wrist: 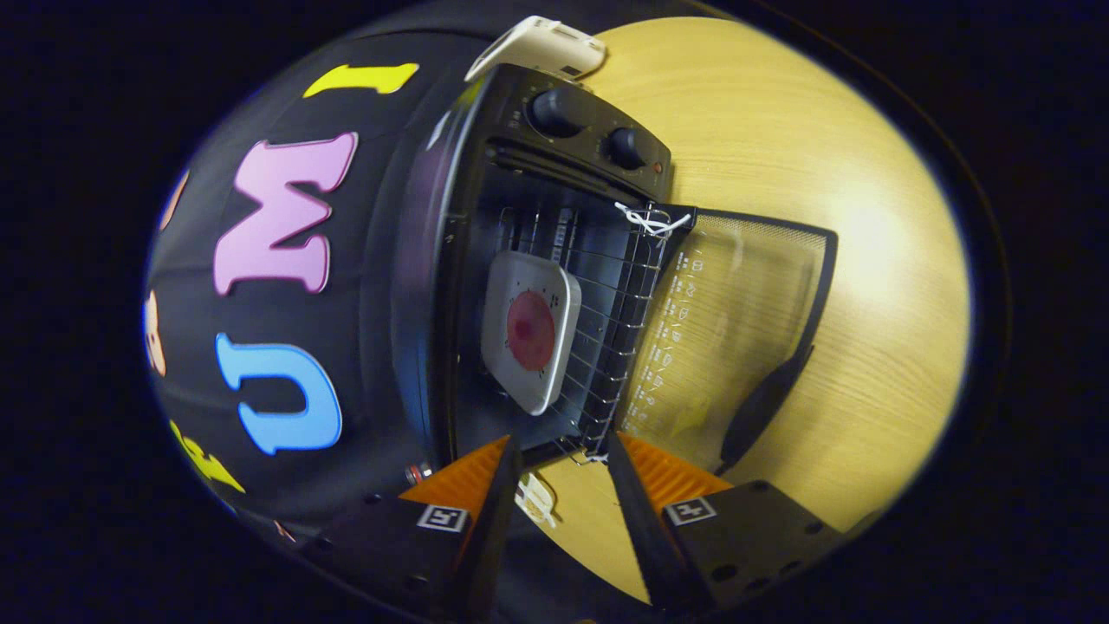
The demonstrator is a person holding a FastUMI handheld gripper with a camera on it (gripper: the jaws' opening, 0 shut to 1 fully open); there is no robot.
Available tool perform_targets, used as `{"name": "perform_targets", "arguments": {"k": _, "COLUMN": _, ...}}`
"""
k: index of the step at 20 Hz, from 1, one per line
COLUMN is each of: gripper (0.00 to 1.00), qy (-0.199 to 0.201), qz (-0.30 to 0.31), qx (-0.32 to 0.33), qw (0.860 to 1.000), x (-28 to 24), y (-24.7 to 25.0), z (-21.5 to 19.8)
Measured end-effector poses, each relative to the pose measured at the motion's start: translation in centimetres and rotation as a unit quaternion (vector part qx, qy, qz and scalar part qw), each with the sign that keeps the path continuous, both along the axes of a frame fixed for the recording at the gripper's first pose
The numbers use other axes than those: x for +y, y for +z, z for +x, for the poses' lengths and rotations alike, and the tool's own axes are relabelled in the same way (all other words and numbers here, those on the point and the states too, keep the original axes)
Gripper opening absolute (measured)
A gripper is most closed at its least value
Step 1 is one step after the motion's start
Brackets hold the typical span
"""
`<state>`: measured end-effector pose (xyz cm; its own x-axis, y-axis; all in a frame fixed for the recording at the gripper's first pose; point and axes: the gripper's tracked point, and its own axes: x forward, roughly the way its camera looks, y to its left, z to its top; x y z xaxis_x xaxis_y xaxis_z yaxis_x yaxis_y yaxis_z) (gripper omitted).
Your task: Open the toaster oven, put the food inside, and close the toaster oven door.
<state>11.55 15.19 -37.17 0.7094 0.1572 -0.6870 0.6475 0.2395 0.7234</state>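
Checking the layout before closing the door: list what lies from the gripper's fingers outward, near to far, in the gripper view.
Open gripper → rack → plate with food → oven knobs → white device.

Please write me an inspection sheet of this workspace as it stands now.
Surface: wooden table, bare around the oven.
Job's things: toaster oven with door open; plate of food inside on the wire rack.
Clutter: white device behind the oven.
Grippers: gripper open, holding nothing, just short of the oven.
Cables: white string tied at the rack's corner.
Surroundings: black cloth wall.
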Motion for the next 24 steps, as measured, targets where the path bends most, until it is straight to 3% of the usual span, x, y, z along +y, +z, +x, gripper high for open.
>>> {"name": "perform_targets", "arguments": {"k": 1, "gripper": 0.79, "qy": 0.024, "qz": -0.013, "qx": -0.007, "qw": 1.0, "x": 0.1, "y": 0.7, "z": -1.4}}
{"name": "perform_targets", "arguments": {"k": 2, "gripper": 0.99, "qy": 0.05, "qz": -0.031, "qx": -0.014, "qw": 0.998, "x": 0.2, "y": 0.8, "z": -2.3}}
{"name": "perform_targets", "arguments": {"k": 5, "gripper": 0.99, "qy": 0.132, "qz": -0.137, "qx": -0.021, "qw": 0.981, "x": -1.6, "y": 0.9, "z": -5.6}}
{"name": "perform_targets", "arguments": {"k": 7, "gripper": 0.99, "qy": 0.188, "qz": -0.225, "qx": -0.023, "qw": 0.956, "x": -2.9, "y": 0.5, "z": -7.1}}
{"name": "perform_targets", "arguments": {"k": 9, "gripper": 0.98, "qy": 0.249, "qz": -0.305, "qx": -0.024, "qw": 0.919, "x": -3.5, "y": -0.2, "z": -8.3}}
{"name": "perform_targets", "arguments": {"k": 10, "gripper": 0.99, "qy": 0.285, "qz": -0.346, "qx": -0.019, "qw": 0.894, "x": -3.8, "y": -0.9, "z": -9.0}}
{"name": "perform_targets", "arguments": {"k": 13, "gripper": 0.99, "qy": 0.391, "qz": -0.457, "qx": 0.01, "qw": 0.799, "x": -4.2, "y": -4.2, "z": -11.0}}
{"name": "perform_targets", "arguments": {"k": 14, "gripper": 0.99, "qy": 0.42, "qz": -0.468, "qx": 0.015, "qw": 0.777, "x": -3.7, "y": -5.2, "z": -11.7}}
{"name": "perform_targets", "arguments": {"k": 15, "gripper": 0.99, "qy": 0.442, "qz": -0.467, "qx": 0.02, "qw": 0.766, "x": -2.9, "y": -6.4, "z": -12.2}}
{"name": "perform_targets", "arguments": {"k": 18, "gripper": 1.0, "qy": 0.458, "qz": -0.453, "qx": 0.037, "qw": 0.764, "x": -1.6, "y": -8.8, "z": -12.4}}
{"name": "perform_targets", "arguments": {"k": 22, "gripper": 1.0, "qy": 0.435, "qz": -0.416, "qx": 0.085, "qw": 0.794, "x": -1.6, "y": -10.6, "z": -12.3}}
{"name": "perform_targets", "arguments": {"k": 24, "gripper": 1.0, "qy": 0.428, "qz": -0.423, "qx": 0.1, "qw": 0.792, "x": -3.0, "y": -11.3, "z": -11.8}}
